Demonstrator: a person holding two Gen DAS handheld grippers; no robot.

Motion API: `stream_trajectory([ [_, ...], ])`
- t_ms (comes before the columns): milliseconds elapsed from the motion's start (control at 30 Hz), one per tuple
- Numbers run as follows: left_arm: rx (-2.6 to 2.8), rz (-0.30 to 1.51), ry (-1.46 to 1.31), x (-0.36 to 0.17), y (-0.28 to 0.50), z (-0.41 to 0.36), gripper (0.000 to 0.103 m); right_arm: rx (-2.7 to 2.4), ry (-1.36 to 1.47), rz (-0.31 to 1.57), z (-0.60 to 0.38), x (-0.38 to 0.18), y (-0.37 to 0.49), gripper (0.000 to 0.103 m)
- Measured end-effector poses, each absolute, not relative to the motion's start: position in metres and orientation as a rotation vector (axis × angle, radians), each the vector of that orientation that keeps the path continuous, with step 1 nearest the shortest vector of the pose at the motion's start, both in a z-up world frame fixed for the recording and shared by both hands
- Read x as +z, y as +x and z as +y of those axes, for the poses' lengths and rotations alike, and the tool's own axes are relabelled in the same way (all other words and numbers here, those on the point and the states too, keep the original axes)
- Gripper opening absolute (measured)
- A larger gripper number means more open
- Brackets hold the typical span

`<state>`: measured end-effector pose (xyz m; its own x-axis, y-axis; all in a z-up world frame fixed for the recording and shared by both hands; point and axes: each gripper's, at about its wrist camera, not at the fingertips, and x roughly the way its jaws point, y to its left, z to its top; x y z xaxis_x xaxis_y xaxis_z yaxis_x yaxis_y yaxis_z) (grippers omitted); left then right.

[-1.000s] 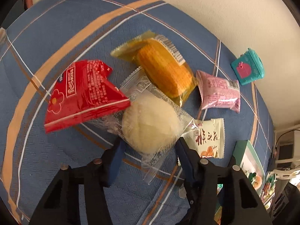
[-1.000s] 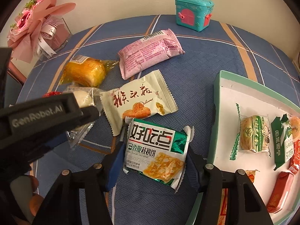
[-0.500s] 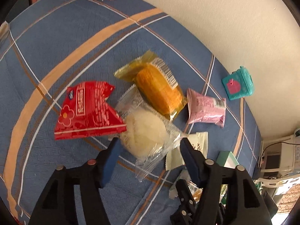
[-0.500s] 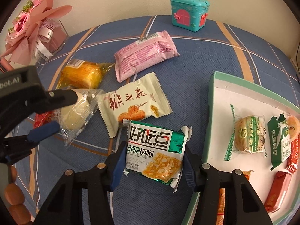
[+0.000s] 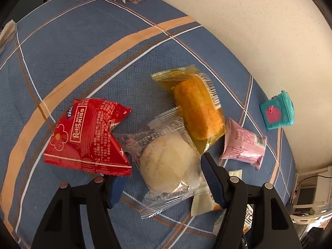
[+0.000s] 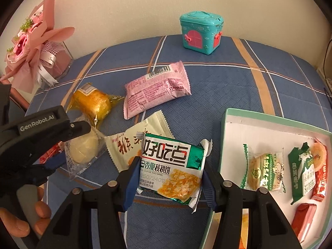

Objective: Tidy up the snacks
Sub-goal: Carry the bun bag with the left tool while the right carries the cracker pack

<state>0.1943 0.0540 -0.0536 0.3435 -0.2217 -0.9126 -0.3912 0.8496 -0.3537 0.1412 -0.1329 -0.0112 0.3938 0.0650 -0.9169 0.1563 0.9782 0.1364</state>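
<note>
Red pkt [image 5: 87, 139] beside clear-wrapped bun [image 5: 168, 164]

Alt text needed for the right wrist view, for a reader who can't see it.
The right gripper clamps a green walnut-cookie packet above a blue plaid tablecloth, beside a white tray already holding several wrapped snacks. At left, the left gripper is around a clear-wrapped pale bun; cream, pink and yellow packets lie behind.
</note>
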Motion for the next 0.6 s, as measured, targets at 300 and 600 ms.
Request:
stream_trajectory([
  [300, 0.104, 1.231, -0.583, -0.057, 0.194, 0.048, 0.059, -0.066, 0.217, 1.185, -0.135, -0.014, 0.144, 0.057],
  [600, 0.089, 1.248, -0.616, -0.048, 0.173, 0.038, 0.055, -0.078, 0.238, 1.185, -0.144, -0.004, 0.134, 0.057],
])
